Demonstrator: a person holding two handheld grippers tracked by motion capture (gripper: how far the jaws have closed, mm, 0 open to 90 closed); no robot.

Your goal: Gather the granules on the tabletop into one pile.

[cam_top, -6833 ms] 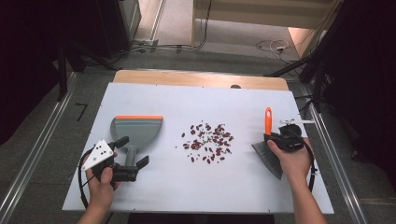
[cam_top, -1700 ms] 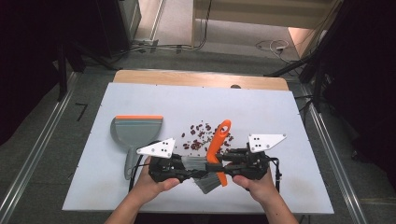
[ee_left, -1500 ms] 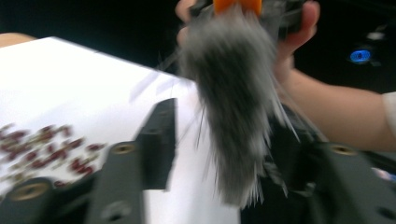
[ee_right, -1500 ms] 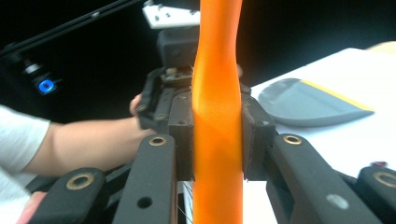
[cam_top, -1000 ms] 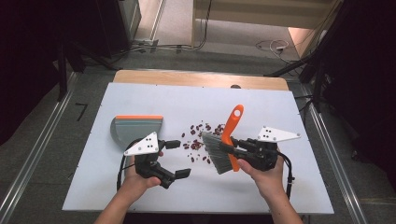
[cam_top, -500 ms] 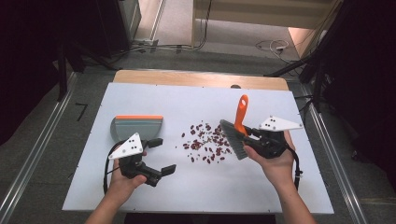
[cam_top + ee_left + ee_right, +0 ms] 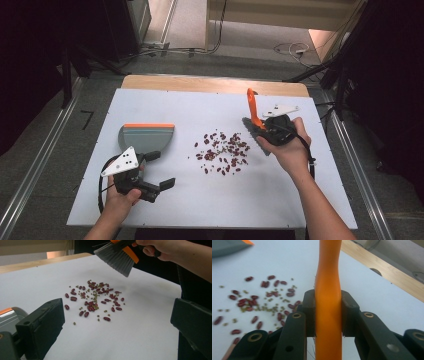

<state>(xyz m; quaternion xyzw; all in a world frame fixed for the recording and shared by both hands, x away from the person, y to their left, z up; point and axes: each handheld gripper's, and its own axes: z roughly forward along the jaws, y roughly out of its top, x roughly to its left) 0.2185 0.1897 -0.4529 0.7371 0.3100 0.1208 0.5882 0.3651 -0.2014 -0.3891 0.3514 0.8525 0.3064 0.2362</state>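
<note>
The right tongs [image 7: 267,131], clamped on the brush [image 7: 254,120], hang right of centre beside the beans [image 7: 222,152]; none swept yet. Left tongs [image 7: 156,171] gape empty below the dustpan [image 7: 145,137], lower left of the worktop [image 7: 300,190].

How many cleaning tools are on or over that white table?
2. A brush with an orange handle, clamped in the right claw beside the spilled beans, and a grey dustpan lying flat near the left claw.
</note>
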